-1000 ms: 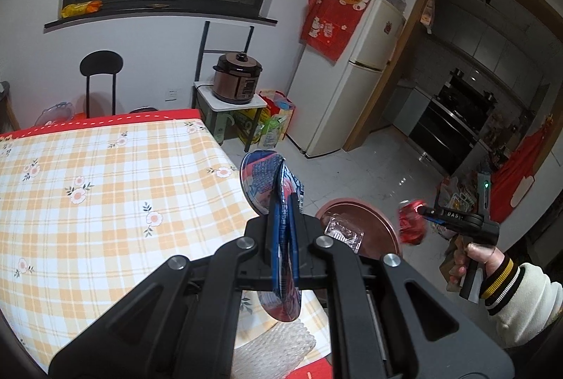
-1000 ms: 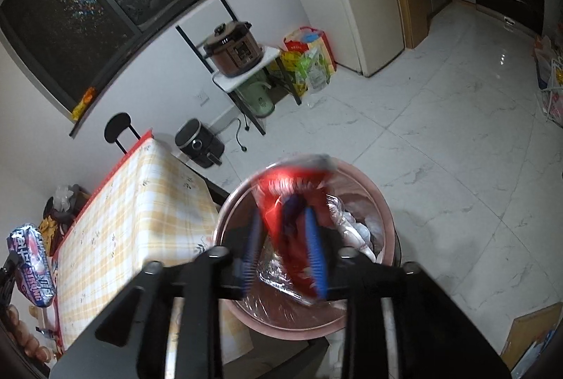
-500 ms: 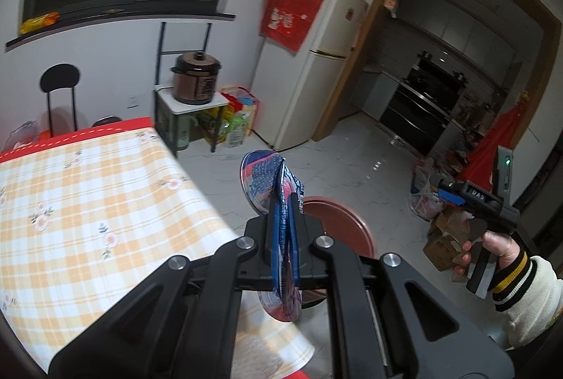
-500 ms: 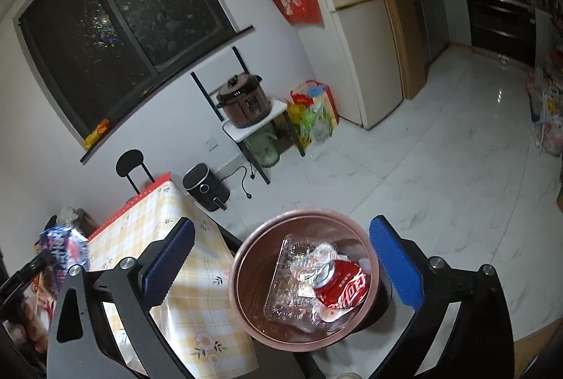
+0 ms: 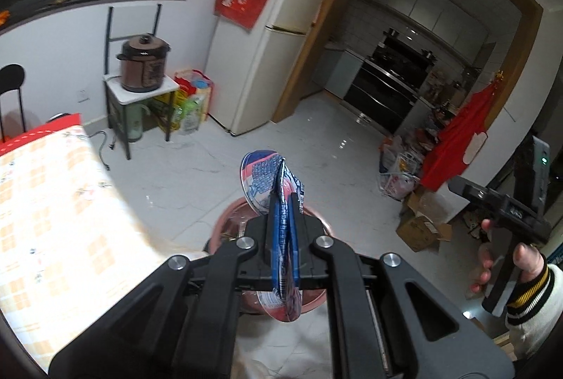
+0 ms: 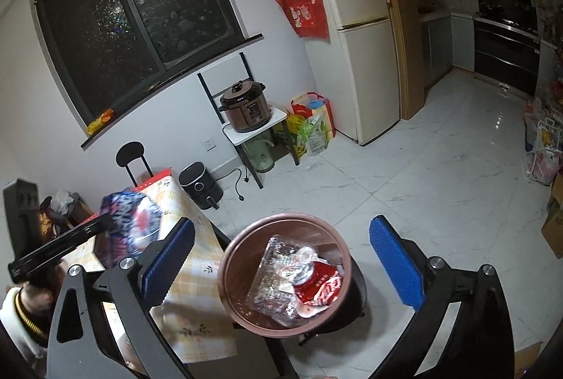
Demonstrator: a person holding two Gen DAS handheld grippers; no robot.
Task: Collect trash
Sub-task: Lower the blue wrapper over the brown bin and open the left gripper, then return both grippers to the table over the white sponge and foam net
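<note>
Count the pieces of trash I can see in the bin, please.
2 can be told apart in the brown bin: a clear plastic tray on the left and a red wrapper on the right. More may lie hidden underneath.

Both wrist views above bin (image 6: 281,277)

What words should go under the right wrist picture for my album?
The open right tool hangs above the trash bin, where a red can lies on clear plastic.

My right gripper (image 6: 281,256) hangs spread wide above the pink bin (image 6: 228,277), whose mouth lies unobstructed, bottom littered with a red can (image 6: 322,284). The table edge (image 6: 197,273) crowds its left side; white floor (image 6: 440,189) opens to the right.
</note>
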